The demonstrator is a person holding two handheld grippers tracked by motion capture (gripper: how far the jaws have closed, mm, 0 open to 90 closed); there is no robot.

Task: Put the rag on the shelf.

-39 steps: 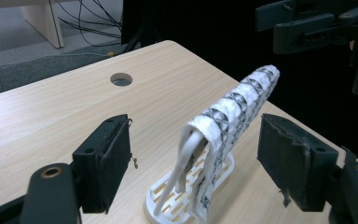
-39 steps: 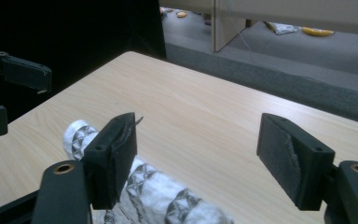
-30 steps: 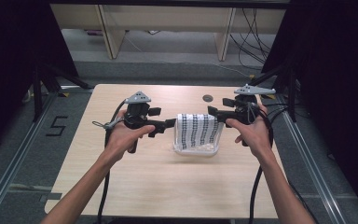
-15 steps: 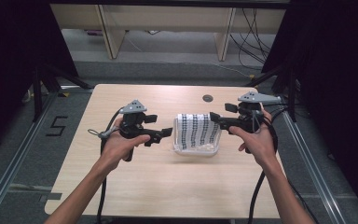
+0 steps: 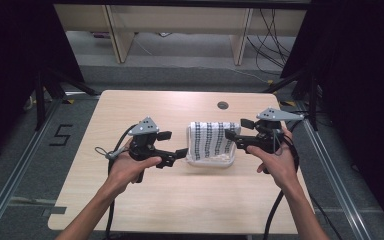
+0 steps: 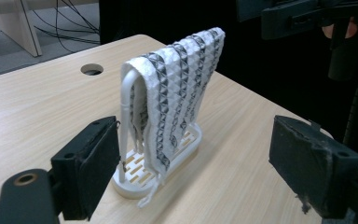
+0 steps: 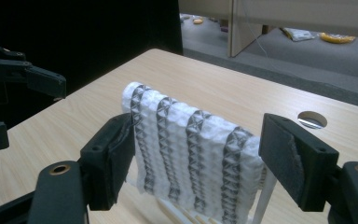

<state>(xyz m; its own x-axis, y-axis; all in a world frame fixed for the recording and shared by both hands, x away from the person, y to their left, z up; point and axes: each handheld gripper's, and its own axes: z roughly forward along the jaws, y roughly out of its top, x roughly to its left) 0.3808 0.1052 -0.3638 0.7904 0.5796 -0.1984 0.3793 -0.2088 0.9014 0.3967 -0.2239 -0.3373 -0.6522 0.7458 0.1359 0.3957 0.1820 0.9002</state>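
Towel [image 5: 211, 140], patterned black on white, hangs over a white rack [image 5: 210, 161] near the table's [image 5: 180, 200] right edge, between both grippers. Order by size: one table, one rack, one towel, two grippers, one round hole [image 5: 223, 105] near the far edge.

Left gripper [image 5: 182, 154] has just been opening: released, jaws wide, nothing between the pads, tips just beside the rack's left end. Right gripper [image 5: 230, 135] jaws also wide, level with the towel's right end; in the right gripper view the cloth sits between the pads with no pressing visible, so not grasping.

Risks, as judgement: rack looks light, so a sideways pull on the cloth could tip or drag it. Towel could slip off if only one end gets tugged. Left tip could knock the rack's upright.
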